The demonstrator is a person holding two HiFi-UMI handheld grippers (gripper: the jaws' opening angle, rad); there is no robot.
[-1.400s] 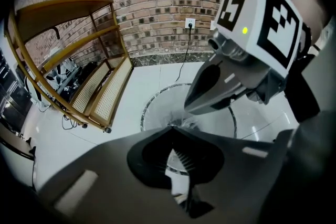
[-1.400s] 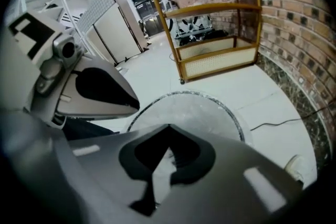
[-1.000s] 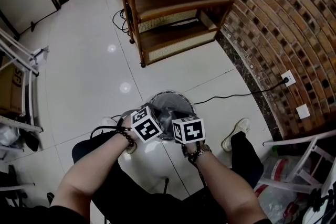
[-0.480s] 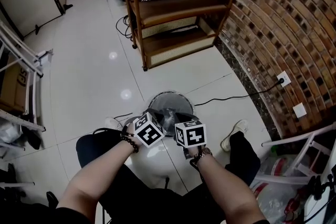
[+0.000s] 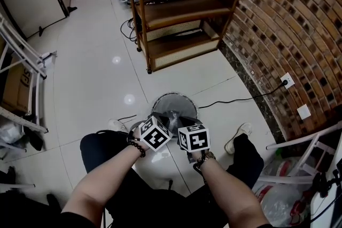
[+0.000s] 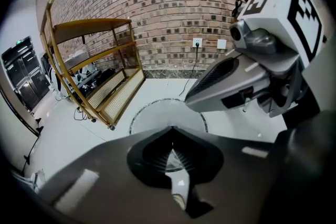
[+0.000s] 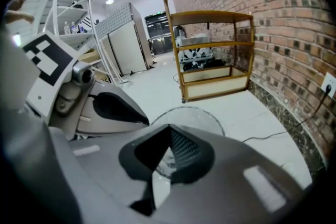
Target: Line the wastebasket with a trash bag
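Change: your left claw (image 6: 170,135) and right claw (image 7: 169,134) have lifted slightly, easing back from the wastebasket's (image 5: 160,99) near rim.
Claws: both clenched, with no film showing between the jaws.
Meaning: the lining likely isn't seated yet.
Wastebasket: on the floor, just beyond both claws.
Hidden: your marker cubes cover its near rim. The glossy patch (image 5: 173,115) inside may be the trash bag, but it is unclear.

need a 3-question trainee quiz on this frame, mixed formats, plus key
1. True or false: the wastebasket lies tipped on its side.
2. The jaws of the left tongs are: A) wide apart B) together C) out of view.
3. Fill in: the cable on the floor runs to an ___ on the brick wall.
Key: 1 false, it stands upright; 2 B; 3 outlet.
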